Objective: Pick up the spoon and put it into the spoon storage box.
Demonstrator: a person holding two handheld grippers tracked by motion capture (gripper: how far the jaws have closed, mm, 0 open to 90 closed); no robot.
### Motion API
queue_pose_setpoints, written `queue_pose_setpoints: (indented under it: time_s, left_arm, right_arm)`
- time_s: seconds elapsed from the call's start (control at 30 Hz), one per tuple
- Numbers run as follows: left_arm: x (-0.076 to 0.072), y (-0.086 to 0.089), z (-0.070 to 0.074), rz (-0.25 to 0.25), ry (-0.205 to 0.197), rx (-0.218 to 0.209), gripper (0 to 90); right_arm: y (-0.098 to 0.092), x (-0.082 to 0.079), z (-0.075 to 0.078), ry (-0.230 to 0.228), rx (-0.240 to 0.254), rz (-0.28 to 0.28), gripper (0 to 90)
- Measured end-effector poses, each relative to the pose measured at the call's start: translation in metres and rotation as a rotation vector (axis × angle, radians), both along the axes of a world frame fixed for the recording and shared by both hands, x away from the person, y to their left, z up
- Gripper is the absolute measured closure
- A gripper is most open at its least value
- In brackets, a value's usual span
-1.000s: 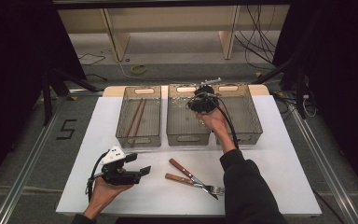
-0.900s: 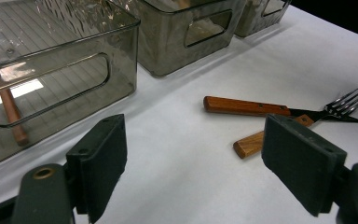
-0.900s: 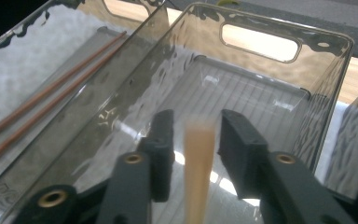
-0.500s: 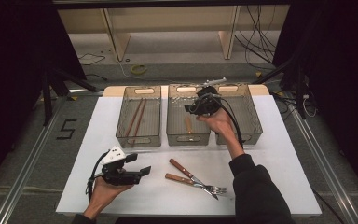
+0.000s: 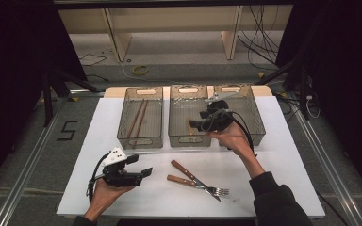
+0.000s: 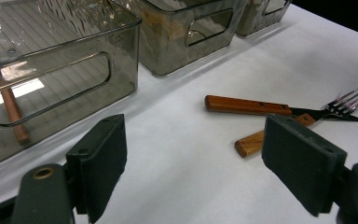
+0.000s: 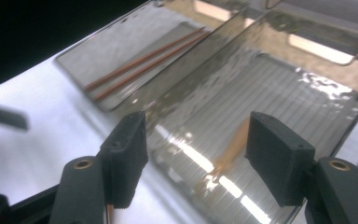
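A wooden-handled knife (image 5: 185,171) and a wooden-handled fork (image 5: 195,183) lie crossed on the white table near its front; in the left gripper view the knife (image 6: 247,105) and fork (image 6: 254,141) lie just beyond the jaws. My left gripper (image 5: 140,165) rests open at the front left, nothing between its pads (image 6: 196,158). My right gripper (image 5: 197,125) hovers over the middle bin (image 5: 188,140); its jaws have just been opening and stand open and empty (image 7: 196,154). Below them a blurred wooden-handled piece (image 7: 233,144) lies in that bin.
Three smoky clear bins stand in a row at the back. The left bin (image 5: 140,141) holds two brown chopsticks (image 5: 138,117), also in the right gripper view as chopsticks (image 7: 144,60). The right bin (image 5: 258,127) sits behind my right hand. Table edges drop to a dark floor.
My right gripper has drawn back toward the near side of the bins and its jaws have opened. A wooden-handled piece now shows in the middle bin. The left gripper stayed put.
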State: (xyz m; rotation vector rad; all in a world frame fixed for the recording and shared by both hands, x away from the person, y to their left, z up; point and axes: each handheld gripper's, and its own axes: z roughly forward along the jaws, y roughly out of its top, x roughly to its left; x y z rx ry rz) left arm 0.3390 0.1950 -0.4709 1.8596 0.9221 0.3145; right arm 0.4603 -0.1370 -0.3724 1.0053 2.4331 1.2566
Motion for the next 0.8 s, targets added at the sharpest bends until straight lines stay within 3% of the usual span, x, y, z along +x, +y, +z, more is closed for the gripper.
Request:
queue_pose_setpoints:
  time_s: [0.17,0.43,0.8]
  left_arm:
    - [0.000,0.000,0.000,0.000,0.000,0.002,21.6]
    - [0.000,0.001,0.000,0.002,0.001,0.003,21.6]
    - [0.000,0.001,0.000,0.004,0.001,0.000,21.5]
  right_arm:
    - [-0.003,-0.021,-0.003,0.005,0.005,0.047,39.8]
    - [0.000,-0.047,-0.019,0.027,-0.027,0.101,42.3]
    - [0.006,-0.061,-0.038,0.074,-0.060,0.152,42.2]
